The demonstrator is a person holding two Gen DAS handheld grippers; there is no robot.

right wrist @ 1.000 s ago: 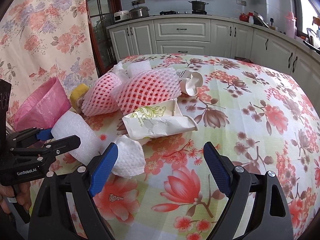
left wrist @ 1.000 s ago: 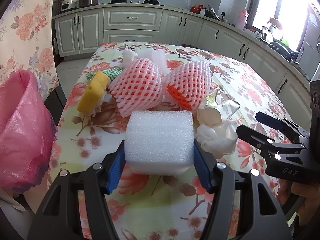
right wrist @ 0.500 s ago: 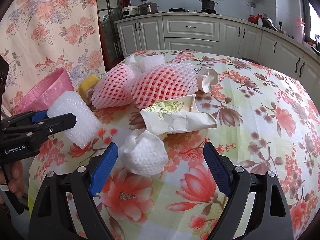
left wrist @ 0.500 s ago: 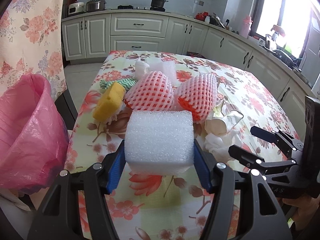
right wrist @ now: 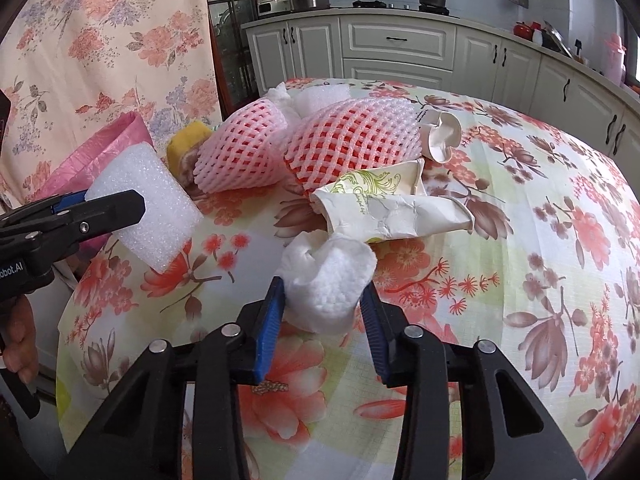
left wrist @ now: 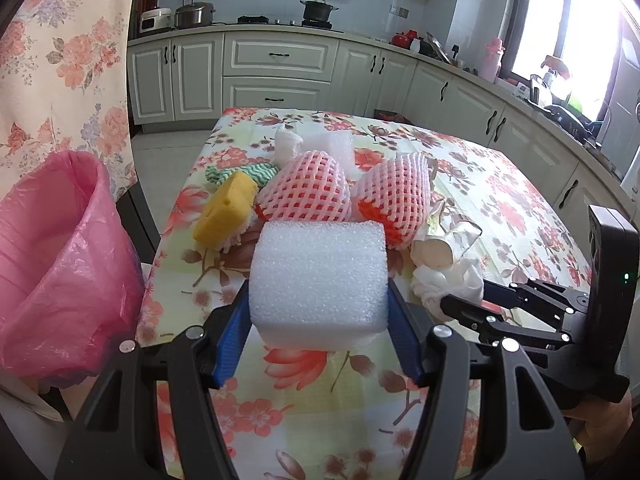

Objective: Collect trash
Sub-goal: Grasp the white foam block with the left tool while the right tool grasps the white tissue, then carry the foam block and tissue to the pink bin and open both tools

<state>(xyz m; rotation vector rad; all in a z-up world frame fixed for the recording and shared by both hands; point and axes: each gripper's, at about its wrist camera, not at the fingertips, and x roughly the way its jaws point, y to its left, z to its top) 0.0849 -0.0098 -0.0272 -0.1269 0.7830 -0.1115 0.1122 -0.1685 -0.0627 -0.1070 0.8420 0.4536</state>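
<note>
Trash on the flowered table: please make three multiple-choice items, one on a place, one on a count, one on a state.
1. Where is the pink bag?
A. off the table's left edge
B. on the counter
C. under the foam block

2. How many pink foam nets lie there?
A. one
B. two
C. four

3. The right gripper is:
A. wide open
B. empty
C. closed on the white wad

Answers: 1 A, the left wrist view shows it there. 2 B, two nets lie together. 3 C, its jaws have just been closing and the pads press the wad.

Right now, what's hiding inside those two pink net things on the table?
Through the holes of both pink nets, and at their open ends, something orange-red shows. The mesh covers the rest, so I can't tell what it is.
</note>
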